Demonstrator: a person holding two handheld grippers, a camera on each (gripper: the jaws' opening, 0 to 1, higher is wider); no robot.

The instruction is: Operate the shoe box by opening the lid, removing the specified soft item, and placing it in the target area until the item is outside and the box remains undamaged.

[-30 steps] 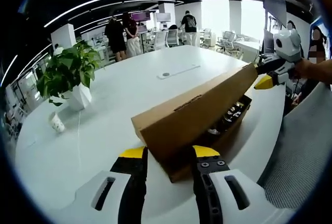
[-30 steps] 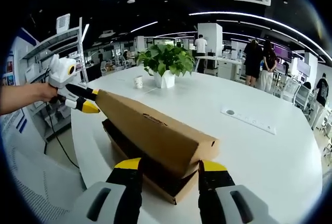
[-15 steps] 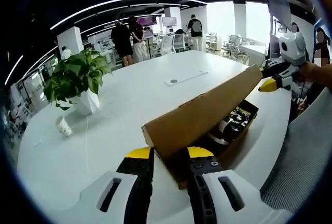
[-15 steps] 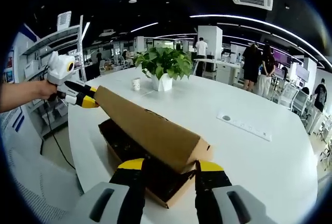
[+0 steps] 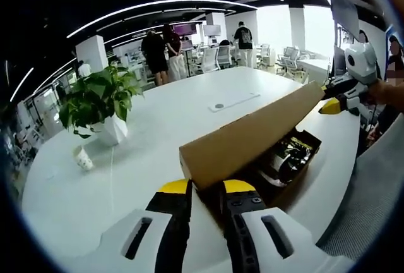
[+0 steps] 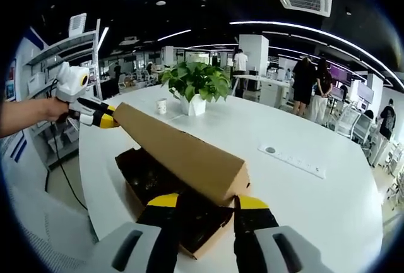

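Note:
A brown cardboard shoe box [image 5: 297, 172] [image 6: 202, 232] sits on a white table near its edge. Its lid [image 5: 252, 137] [image 6: 177, 153] is tilted up on its hinge, with a gripper at each end. My left gripper [image 5: 206, 188] is shut on the lid's near corner; in the right gripper view the left gripper [image 6: 95, 115] pinches the far end. My right gripper [image 6: 208, 201] holds the other end, and the right gripper [image 5: 338, 100] appears there in the left gripper view. Inside lies a dark item with white and yellow patches [image 5: 287, 153].
A potted plant [image 5: 98, 99] [image 6: 192, 83] and a paper cup [image 5: 81, 157] [image 6: 162, 105] stand farther along the table [image 5: 158, 134]. A flat white socket strip [image 5: 235, 100] [image 6: 293, 159] lies mid-table. People stand at desks behind. The table edge runs just beside the box.
The lid has swung higher, baring more of the box's inside. Both pairs of jaws have narrowed onto the lid's ends. Both cameras have risen with it.

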